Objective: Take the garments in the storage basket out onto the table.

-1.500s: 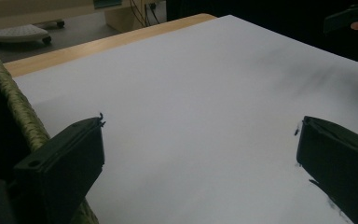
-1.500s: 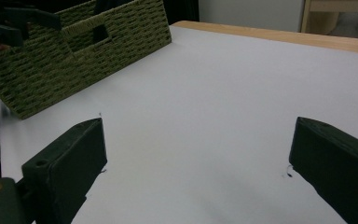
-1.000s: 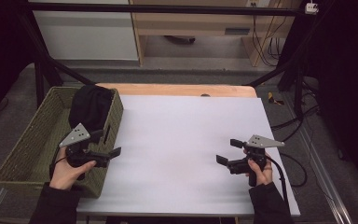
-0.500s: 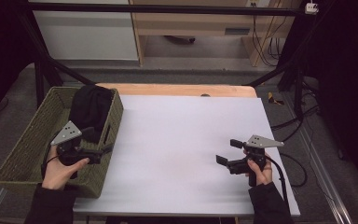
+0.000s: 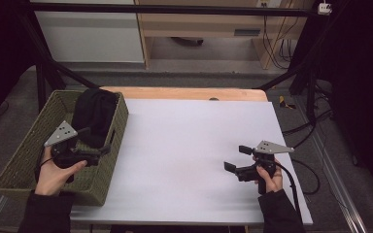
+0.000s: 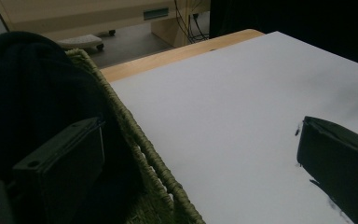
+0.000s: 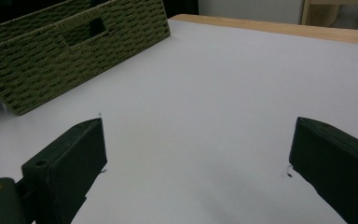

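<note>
Left claw [image 5: 93, 143] moved over one basket [image 5: 19, 160], one black cloth [image 5: 93, 114] inside

Bench [image 5: 194, 94]: wooden top, its bare wood showing as a strip along the far edge.
Sheet [image 5: 194, 155]: white, lies flat on the bench and covers nearly all of it, from the near edge to the wood strip.
Basket [image 5: 109, 160]: green woven, rectangular, stands at the bench's left end; its right wall, with a handle slot, rests along the sheet's left edge.
Floor [image 5: 184, 77]: grey, beyond the bench.
</note>
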`<action>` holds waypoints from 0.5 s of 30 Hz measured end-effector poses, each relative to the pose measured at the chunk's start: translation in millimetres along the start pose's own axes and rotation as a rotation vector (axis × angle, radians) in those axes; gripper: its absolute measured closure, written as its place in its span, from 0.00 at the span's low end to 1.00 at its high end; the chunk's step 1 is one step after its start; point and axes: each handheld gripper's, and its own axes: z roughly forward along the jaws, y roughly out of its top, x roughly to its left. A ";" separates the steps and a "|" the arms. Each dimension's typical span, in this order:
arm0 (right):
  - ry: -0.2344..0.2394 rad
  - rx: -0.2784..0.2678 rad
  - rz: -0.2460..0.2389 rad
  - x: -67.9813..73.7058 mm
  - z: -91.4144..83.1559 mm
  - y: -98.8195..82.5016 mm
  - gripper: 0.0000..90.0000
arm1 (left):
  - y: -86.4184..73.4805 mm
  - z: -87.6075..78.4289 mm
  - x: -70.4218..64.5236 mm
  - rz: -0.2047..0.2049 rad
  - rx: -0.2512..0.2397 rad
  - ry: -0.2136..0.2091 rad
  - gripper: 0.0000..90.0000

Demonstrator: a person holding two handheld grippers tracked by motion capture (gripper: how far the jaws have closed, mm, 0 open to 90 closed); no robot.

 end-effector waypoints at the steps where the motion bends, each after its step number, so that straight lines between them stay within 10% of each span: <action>1: 0.000 0.000 0.000 0.0 0.1 0.0 0.04 | 1.0 -1.5 0.4 0.008 0.007 0.005 0.00; 15: -0.005 -0.007 0.001 -0.6 -1.8 0.9 0.04 | 32.6 -18.3 14.2 0.045 0.052 0.092 0.00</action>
